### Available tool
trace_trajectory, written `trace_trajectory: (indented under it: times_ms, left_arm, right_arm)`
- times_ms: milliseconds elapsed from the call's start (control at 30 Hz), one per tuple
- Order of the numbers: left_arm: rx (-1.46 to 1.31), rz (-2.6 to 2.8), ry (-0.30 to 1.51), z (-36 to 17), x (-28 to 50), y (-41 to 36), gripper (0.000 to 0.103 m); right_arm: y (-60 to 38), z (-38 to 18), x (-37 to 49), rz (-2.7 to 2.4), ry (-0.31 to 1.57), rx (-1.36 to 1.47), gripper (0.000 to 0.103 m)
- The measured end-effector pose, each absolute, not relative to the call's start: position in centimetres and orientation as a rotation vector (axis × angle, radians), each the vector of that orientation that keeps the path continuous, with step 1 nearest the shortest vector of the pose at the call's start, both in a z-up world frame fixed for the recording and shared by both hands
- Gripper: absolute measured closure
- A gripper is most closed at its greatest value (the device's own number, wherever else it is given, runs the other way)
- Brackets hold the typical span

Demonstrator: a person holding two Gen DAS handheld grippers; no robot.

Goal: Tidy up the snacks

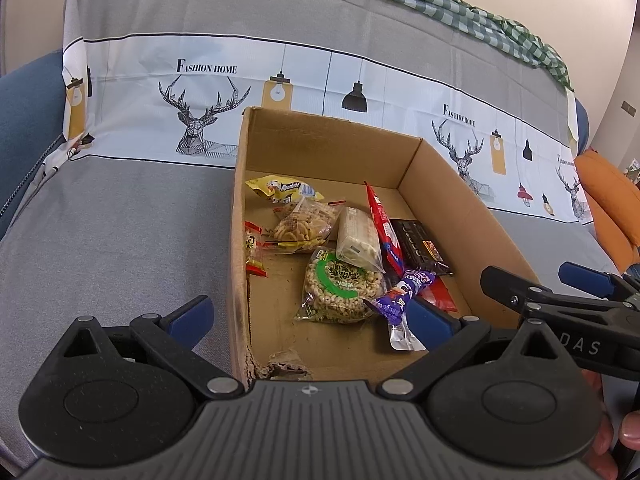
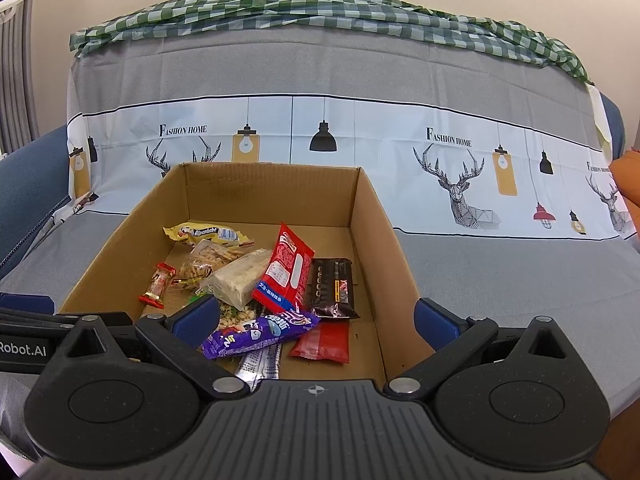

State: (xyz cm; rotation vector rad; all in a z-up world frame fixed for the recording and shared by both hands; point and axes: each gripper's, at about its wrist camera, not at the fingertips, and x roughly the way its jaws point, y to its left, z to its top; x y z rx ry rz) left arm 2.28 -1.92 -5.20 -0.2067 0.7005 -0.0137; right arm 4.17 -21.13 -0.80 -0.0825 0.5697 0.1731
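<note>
Here's the cardboard box [image 2: 372, 236], open-topped and sitting on a sofa draped in a grey cover [image 2: 500, 280] — a white band across it shows stag heads and hanging lamps, with "FASHION HOME" printed more than once. The box's near left corner is torn and scuffed in the left view. Inside, a jumble of snacks: a yellow packet [image 2: 208, 234] reading "Alpenliebe" at the back, a clear bag of small biscuits [image 2: 204, 264] just in front of it, a little red-ended sweet [image 2: 157, 284] off to the left, a pale wrapped bar [image 2: 240, 280] in the middle, a red pouch [image 2: 288, 268] with a white window and small print too fine to read leaning against a dark packet [image 2: 332, 288], a flat red sachet [image 2: 322, 342] near the front, a round bag of cereal rings with a green label [image 1: 340, 284], and a purple packet [image 2: 260, 332] lying on top at the near edge. The left tool [image 1: 308, 320] is spread wide and holds nothing — its right blue pad sits just beside the purple packet, its left pad outside the box wall. The right tool [image 2: 316, 318] is also wide open and empty, left pad over the snacks, right pad outside the box's right wall, the purple packet between them. "Robot.AI" shows on the neighbouring tool's body, "DAS" on the other. A green checked cloth [image 2: 320, 4] runs along the sofa back.
</note>
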Motion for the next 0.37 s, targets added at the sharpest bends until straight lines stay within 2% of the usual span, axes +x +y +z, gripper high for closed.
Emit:
trace_trajectory:
  times_ms: [367]
  left_arm:
    - [-0.18,-0.027,0.679,-5.26,2.4,-2.42,0.001]
  right_arm:
    - [-21.32,-0.99,4.35,0.168,0.587,-0.072,0.001]
